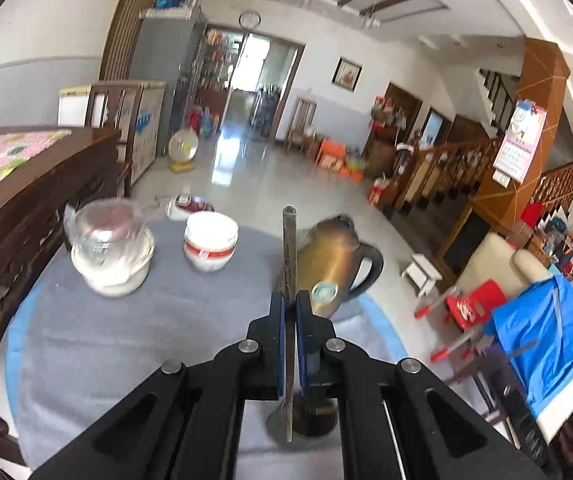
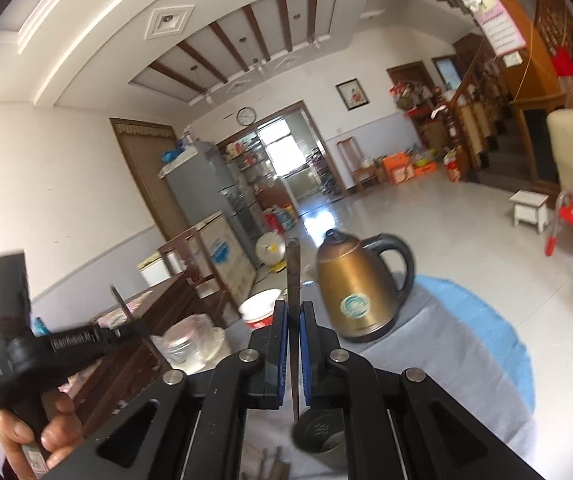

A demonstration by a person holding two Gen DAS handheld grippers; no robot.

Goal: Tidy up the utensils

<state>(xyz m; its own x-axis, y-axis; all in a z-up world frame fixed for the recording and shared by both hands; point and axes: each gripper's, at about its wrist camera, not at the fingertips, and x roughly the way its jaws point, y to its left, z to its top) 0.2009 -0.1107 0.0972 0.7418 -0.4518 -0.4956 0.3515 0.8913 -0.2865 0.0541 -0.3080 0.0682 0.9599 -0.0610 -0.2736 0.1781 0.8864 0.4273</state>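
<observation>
My left gripper (image 1: 290, 300) is shut on a metal utensil (image 1: 288, 248) that stands upright, its handle pointing up and its lower end over a metal cup (image 1: 306, 420) on the table. My right gripper (image 2: 294, 308) is shut on another metal utensil (image 2: 293, 276), also upright, its lower tip just above the metal cup (image 2: 318, 436). The left gripper also shows in the right wrist view (image 2: 126, 330), held in a hand at the left, with its utensil (image 2: 120, 300) sticking up. More utensils (image 2: 274, 464) lie on the table by the cup.
A round table with grey cloth (image 1: 146, 340) holds a bronze kettle (image 1: 330, 260), stacked white and red bowls (image 1: 210, 246) and a glass jar on a white bowl (image 1: 110, 252). A dark wooden cabinet (image 1: 38, 200) stands at the left. A red chair (image 1: 470, 304) is at the right.
</observation>
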